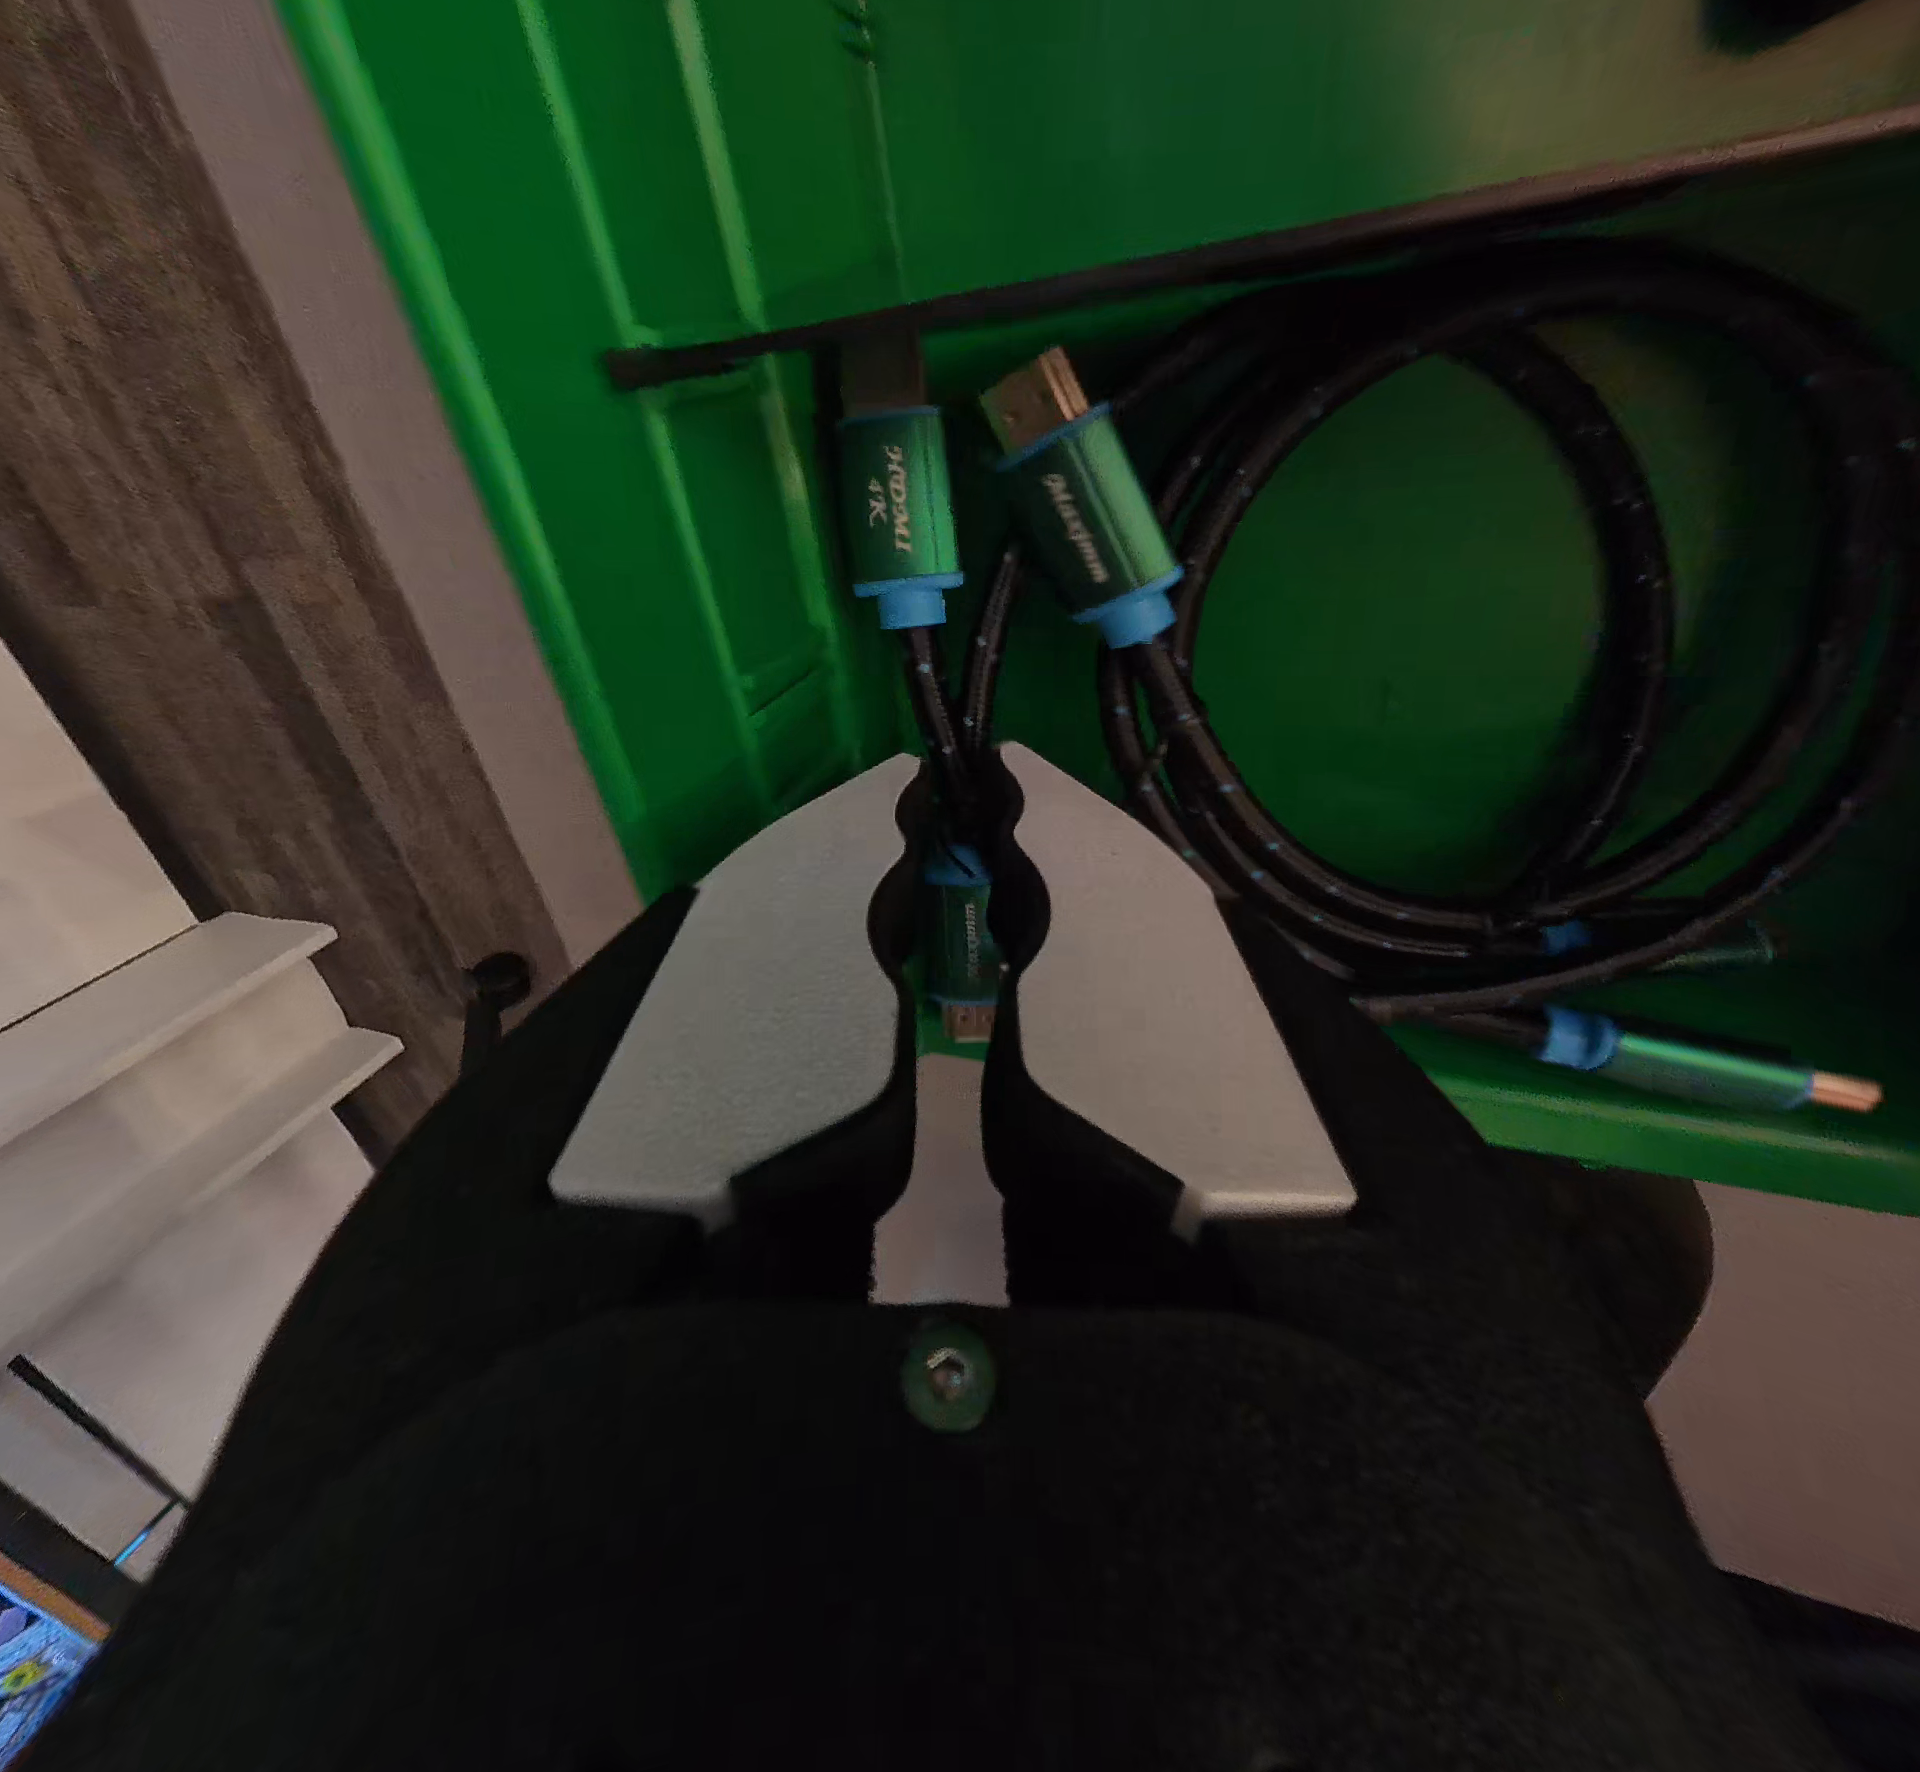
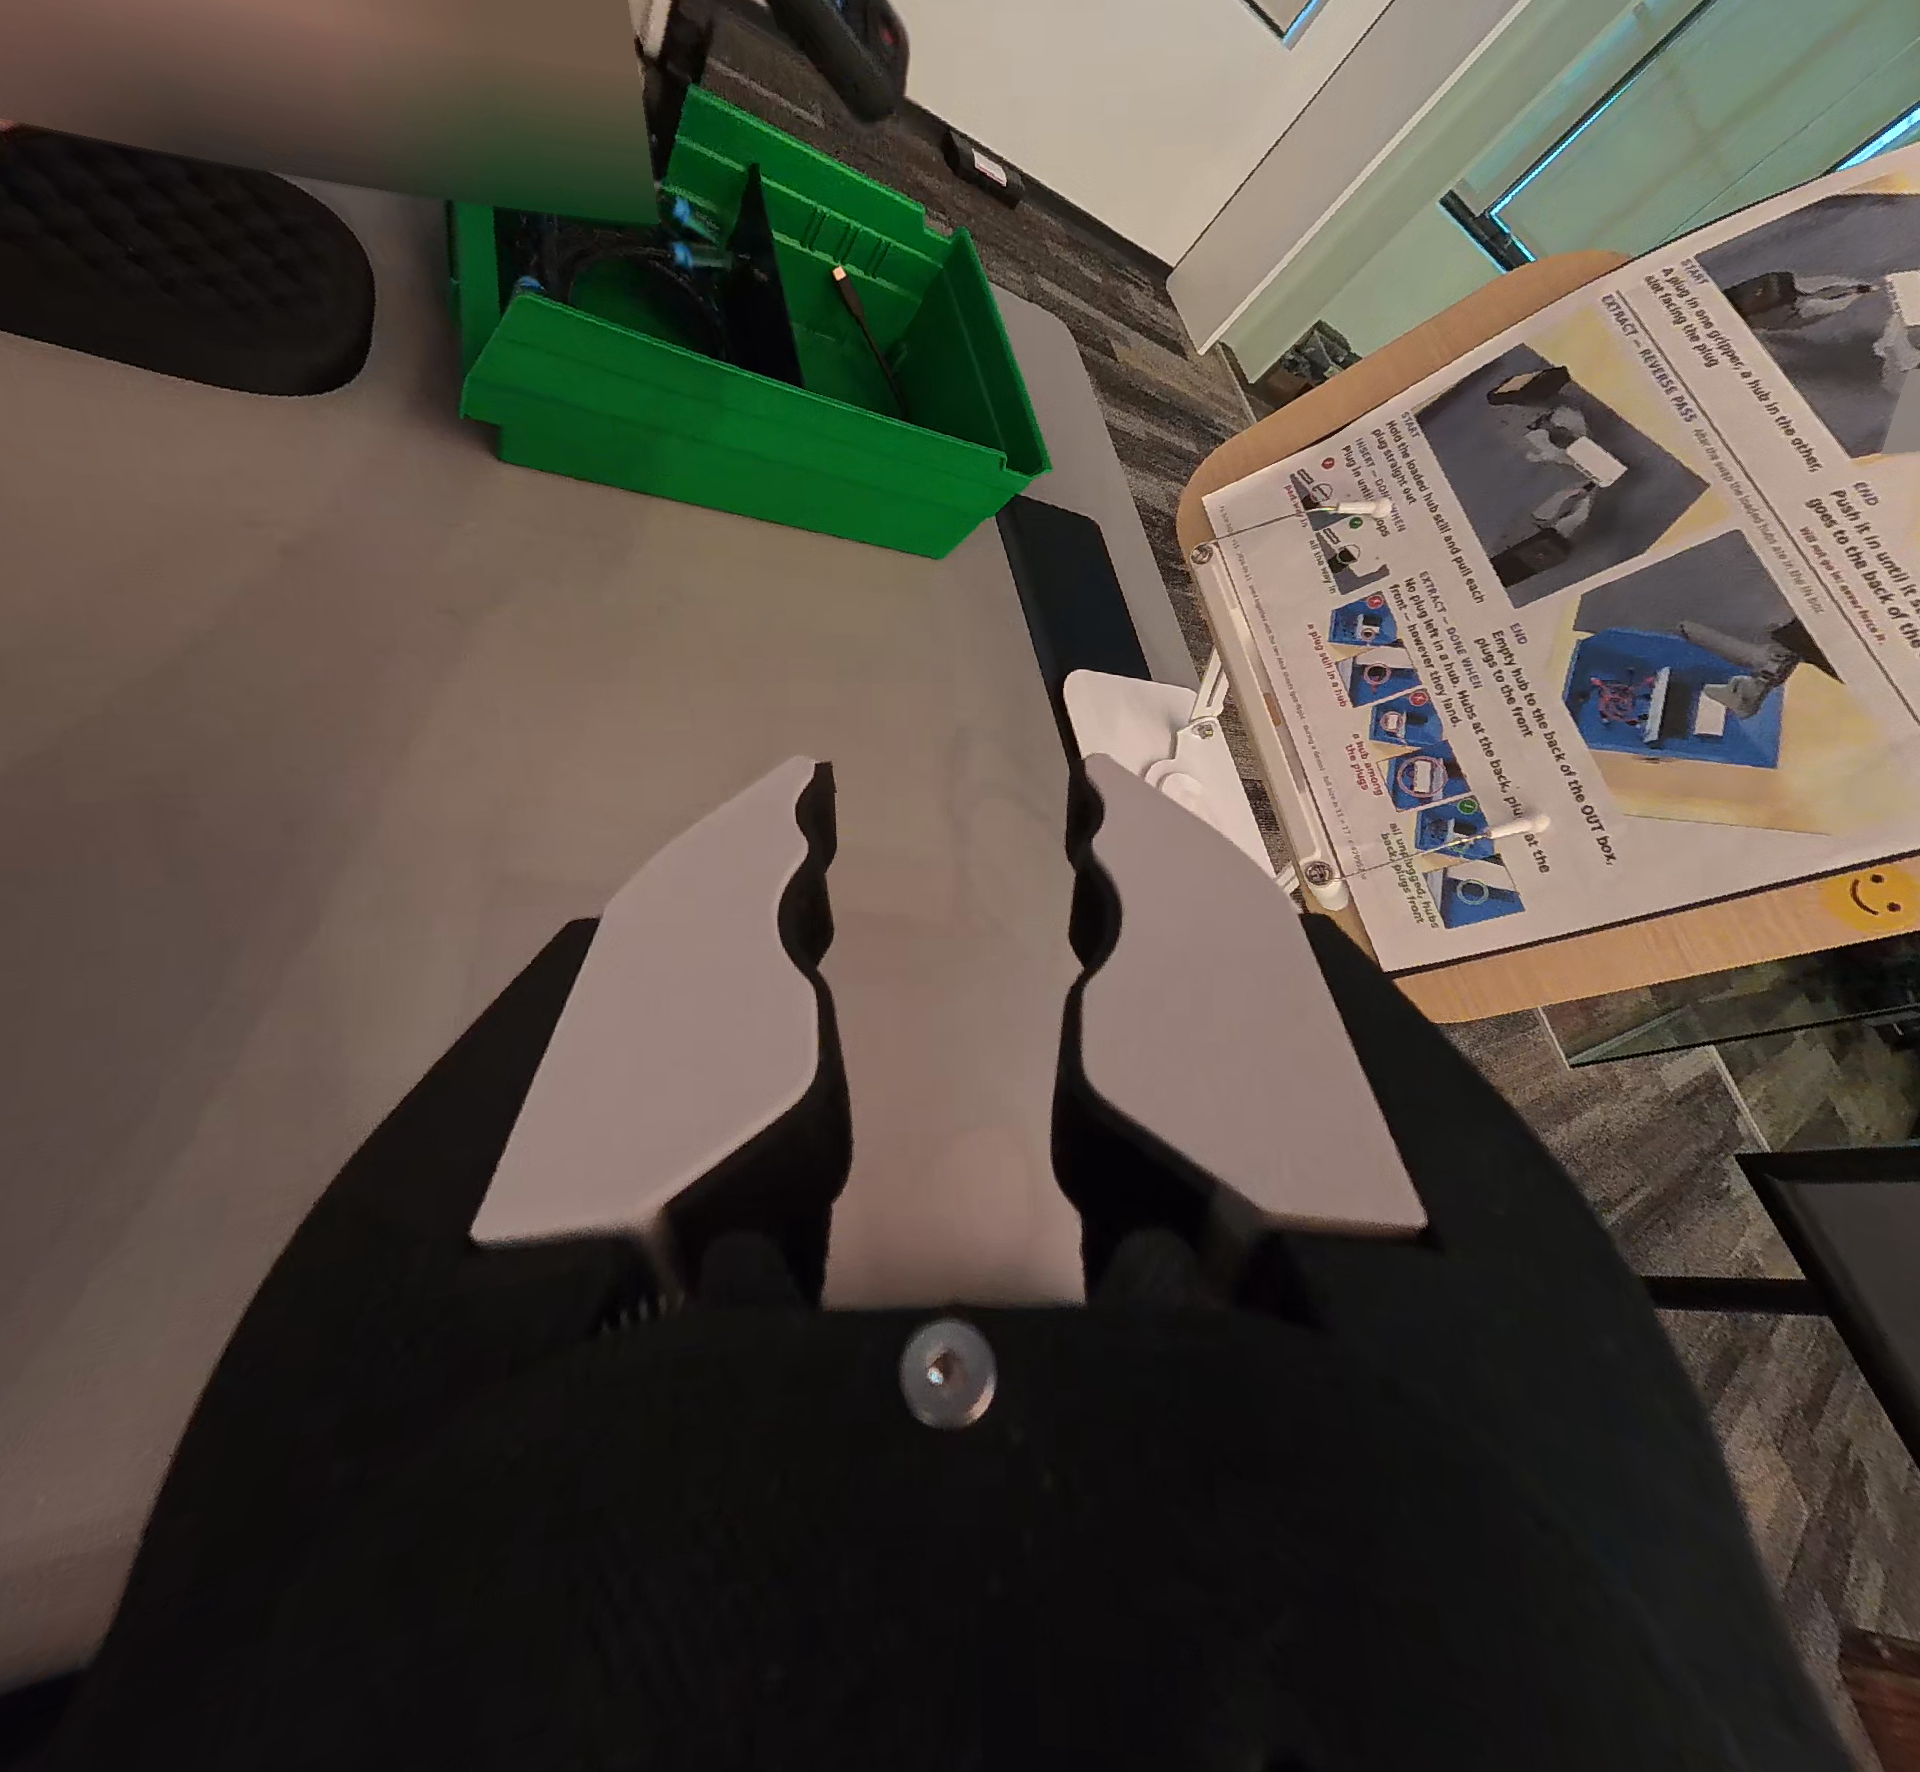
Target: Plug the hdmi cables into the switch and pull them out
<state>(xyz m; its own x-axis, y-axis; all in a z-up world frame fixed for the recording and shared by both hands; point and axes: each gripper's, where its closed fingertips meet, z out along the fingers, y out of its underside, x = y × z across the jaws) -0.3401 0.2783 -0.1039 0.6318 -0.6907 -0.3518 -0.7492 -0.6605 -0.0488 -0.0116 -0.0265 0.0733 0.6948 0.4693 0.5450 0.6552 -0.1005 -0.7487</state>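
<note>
Green plastic bin (image 2: pixel 748 465) sits on grey tabletop (image 2: pixel 416 735), split by a dark upright divider panel (image 2: pixel 764 288). One compartment holds coiled black braided HDMI cables (image 1: pixel 1621 683) with green-sleeved, blue-collared plugs; one gold-tipped plug (image 1: pixel 1714 1078) lies loose by the bin wall. Other compartment holds a single thin dark cable (image 2: pixel 868 330). Left gripper (image 1: pixel 961 787) is inside the cable compartment, jaws narrowed around cable strands just behind two raised plugs (image 1: pixel 904 517). Right gripper (image 2: pixel 951 787) hovers over bare table, well apart from the bin, jaws spread and empty. Printed instruction sheet (image 2: pixel 1558 631) rests on a wooden board right of the table.
</note>
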